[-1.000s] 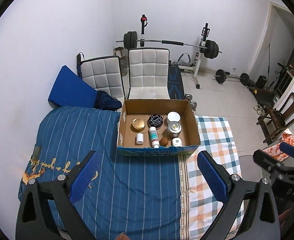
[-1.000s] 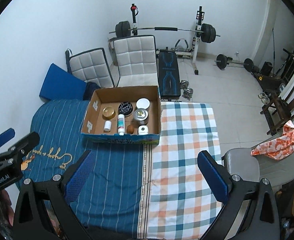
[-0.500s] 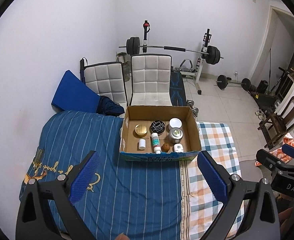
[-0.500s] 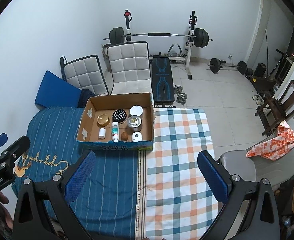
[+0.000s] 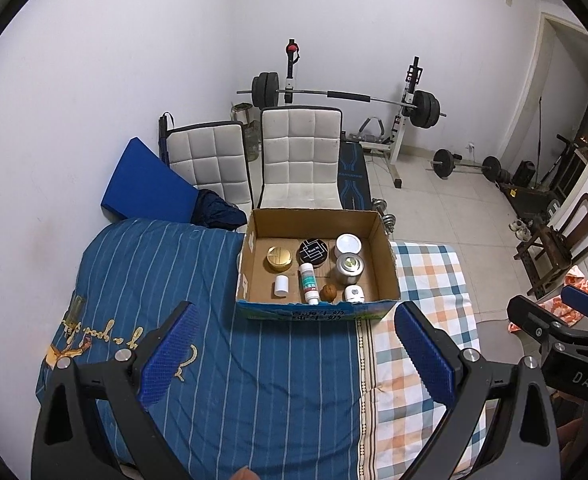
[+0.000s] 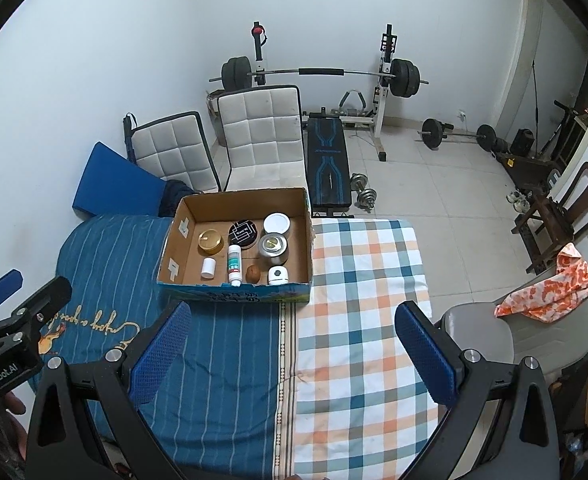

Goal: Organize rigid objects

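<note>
Cardboard box (image 5: 317, 268) is seen on the bed (image 5: 222, 360), at the seam between the blue striped cover and the checked sheet (image 6: 357, 304), well apart from both tools. All rigid objects appear already inside it: gold tin (image 5: 280, 259), black patterned tin (image 5: 313, 251), white-lidded jar (image 5: 349, 245), metal canister (image 5: 349, 267), white bottle with green label (image 5: 307, 282) lying on its side, small white vial (image 5: 281, 285), brown nut-like ball (image 5: 328, 292), small white jar (image 5: 353, 293). Left hand-held gripper (image 5: 294, 360) is held released, nothing between the pads; right hand-held gripper (image 6: 294, 356) likewise released and empty. Both are raised high over the near bed edge. Judgement: task looks close to finished, or a tidy-up pass inside the box is pending. If so, the lying bottle is the obvious candidate: it should be approached from above, jaws set across its narrow width, not along its length. The ball and small white jar sit just beside its cap end, so the grip is better placed mid-body to avoid nudging them. Box walls are low but soft; the descent should be kept clear of the near wall. No objects are seen loose on the bed.
</note>
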`<state>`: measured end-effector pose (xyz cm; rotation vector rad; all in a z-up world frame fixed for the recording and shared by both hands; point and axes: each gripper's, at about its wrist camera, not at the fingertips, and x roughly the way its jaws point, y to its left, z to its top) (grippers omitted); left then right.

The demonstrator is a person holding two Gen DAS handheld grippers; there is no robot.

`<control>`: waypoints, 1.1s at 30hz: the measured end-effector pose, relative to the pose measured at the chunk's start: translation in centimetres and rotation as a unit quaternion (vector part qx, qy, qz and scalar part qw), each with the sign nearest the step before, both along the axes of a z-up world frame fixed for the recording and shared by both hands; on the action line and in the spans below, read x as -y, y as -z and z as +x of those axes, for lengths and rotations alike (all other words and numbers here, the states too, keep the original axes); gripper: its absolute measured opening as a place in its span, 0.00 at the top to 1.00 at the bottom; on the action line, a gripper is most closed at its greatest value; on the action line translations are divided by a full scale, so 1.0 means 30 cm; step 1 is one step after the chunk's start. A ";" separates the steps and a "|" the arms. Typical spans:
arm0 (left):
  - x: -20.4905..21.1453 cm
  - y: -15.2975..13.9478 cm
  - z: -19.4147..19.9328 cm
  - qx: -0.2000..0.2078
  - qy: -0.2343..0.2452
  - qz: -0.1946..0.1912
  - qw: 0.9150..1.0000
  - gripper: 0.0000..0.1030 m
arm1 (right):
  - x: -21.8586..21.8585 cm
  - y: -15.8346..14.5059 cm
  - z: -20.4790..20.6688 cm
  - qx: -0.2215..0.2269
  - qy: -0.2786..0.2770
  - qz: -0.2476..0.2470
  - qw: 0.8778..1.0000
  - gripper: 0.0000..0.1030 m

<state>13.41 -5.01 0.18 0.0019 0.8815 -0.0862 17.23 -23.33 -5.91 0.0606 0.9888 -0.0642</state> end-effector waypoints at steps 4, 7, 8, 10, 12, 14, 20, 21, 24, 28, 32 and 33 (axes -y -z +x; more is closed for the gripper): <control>0.001 0.004 0.001 0.003 -0.005 0.005 1.000 0.02 | -0.004 -0.005 0.003 0.001 -0.004 0.001 1.000 0.00; 0.000 0.009 0.000 0.002 -0.010 0.006 1.000 0.02 | -0.005 -0.006 0.003 0.001 -0.005 0.001 1.000 0.00; -0.002 0.012 0.001 0.002 -0.011 0.006 1.000 0.02 | -0.005 -0.007 0.002 0.001 -0.004 0.000 1.000 0.00; -0.004 0.017 0.003 0.000 -0.013 0.006 1.000 0.02 | -0.005 -0.006 0.003 0.001 -0.003 0.000 1.000 0.00; -0.005 0.018 0.005 -0.001 -0.014 0.006 1.000 0.02 | -0.005 -0.007 0.001 0.001 -0.002 0.000 1.000 0.00; -0.005 0.021 0.009 -0.001 -0.014 0.007 1.000 0.02 | -0.008 -0.007 0.005 0.002 -0.003 -0.001 1.000 0.00; -0.007 0.020 0.007 -0.001 -0.015 0.007 1.000 0.02 | -0.019 -0.015 0.008 0.006 -0.008 -0.003 1.000 0.00; -0.008 0.018 0.006 0.000 -0.015 0.007 1.000 0.02 | -0.018 -0.015 0.009 0.007 -0.008 -0.004 1.000 0.00; -0.008 0.018 0.005 -0.001 -0.015 0.007 1.000 0.02 | -0.022 -0.019 0.013 0.008 -0.009 -0.005 1.000 0.00; -0.007 0.018 0.004 0.000 -0.015 0.005 1.000 0.02 | -0.023 -0.021 0.013 0.008 -0.010 -0.006 1.000 0.00; -0.015 0.009 0.004 0.005 -0.018 0.006 1.000 0.02 | -0.024 -0.023 0.013 0.008 -0.010 -0.005 1.000 0.00; -0.016 0.007 0.004 0.006 -0.019 0.006 1.000 0.02 | -0.025 -0.024 0.014 0.008 -0.010 -0.005 1.000 0.00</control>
